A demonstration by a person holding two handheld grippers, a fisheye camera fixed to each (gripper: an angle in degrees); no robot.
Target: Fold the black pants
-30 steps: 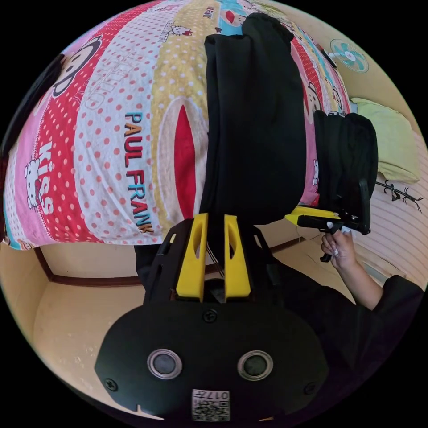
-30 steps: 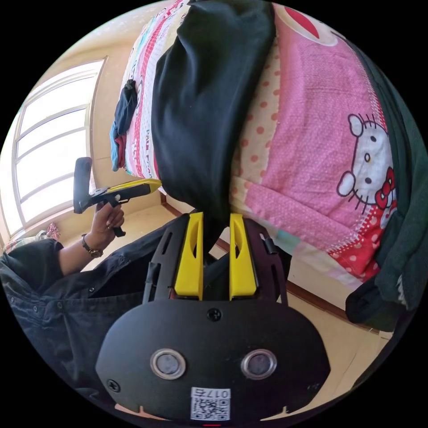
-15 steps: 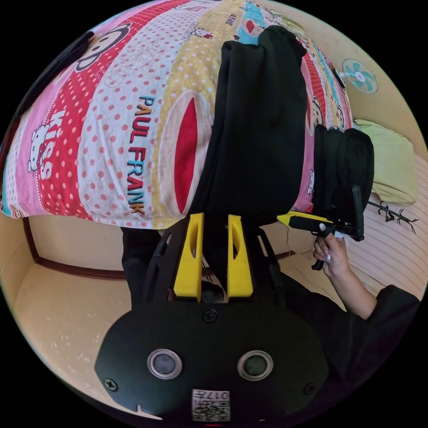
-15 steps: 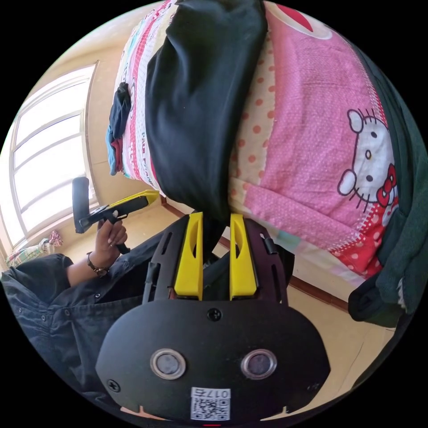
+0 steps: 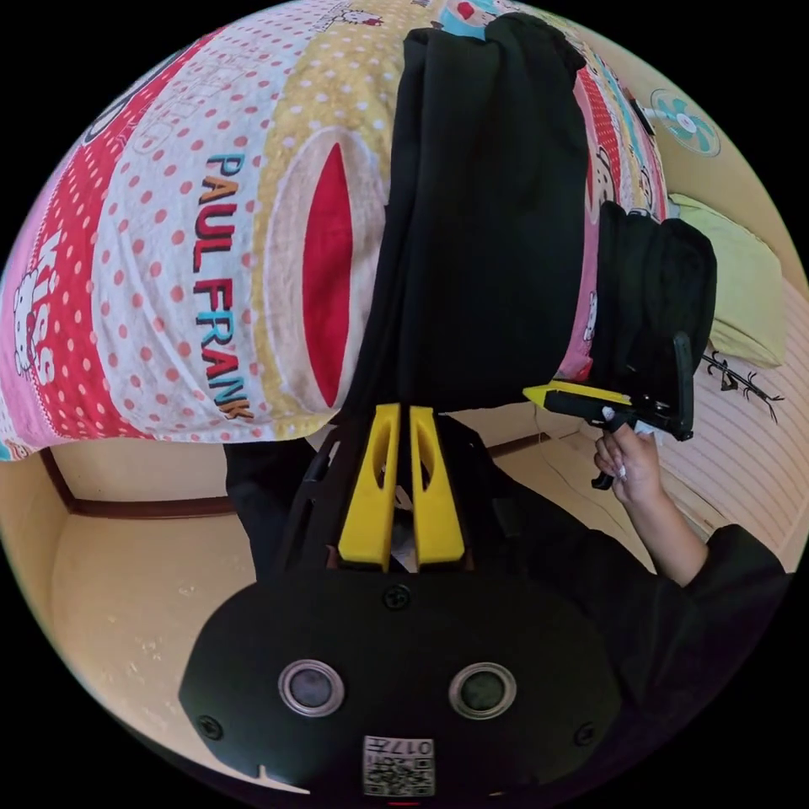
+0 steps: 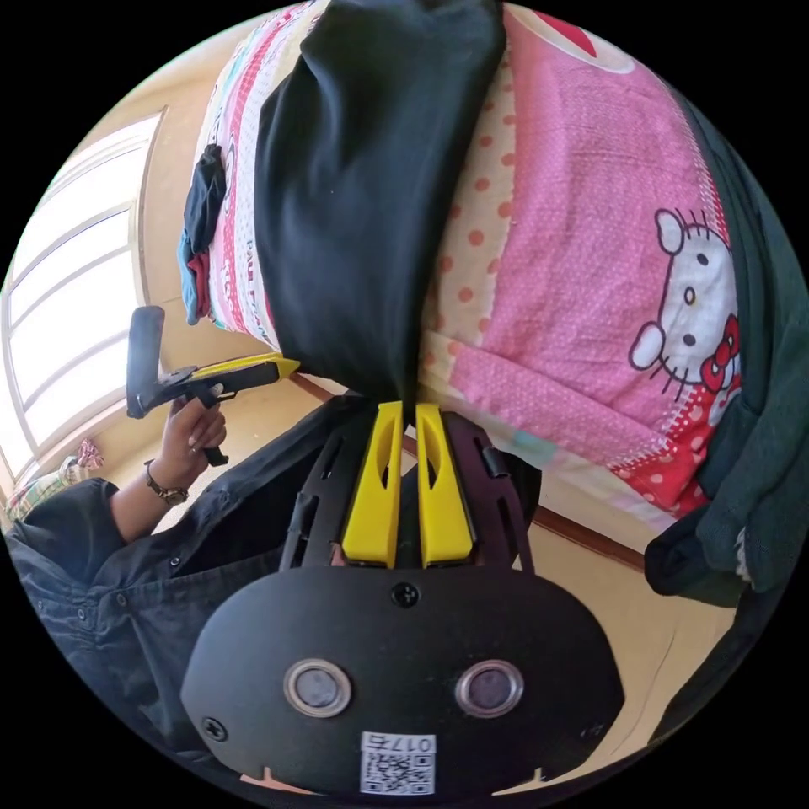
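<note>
- In the left gripper view we see the left hand-held gripper with its yellow jaws nearly together, pinching the near edge of the black pants
- The pants lie in a long folded strip on the bed, over a patterned cover of pink, red, white and yellow, with their near end hanging at the edge of the bed
- In the right gripper view we see the right hand-held gripper with its jaws likewise drawn close on the hem of the pants
- Each view also catches the other tool: a hand holds the right hand-held gripper at the far corner of the near edge, and a hand with a wrist strap holds the left one beside the pants
- A dark green garment hangs over the edge of the bed to one side
- A pile of dark clothes sits just beside the pants on the bed
</note>
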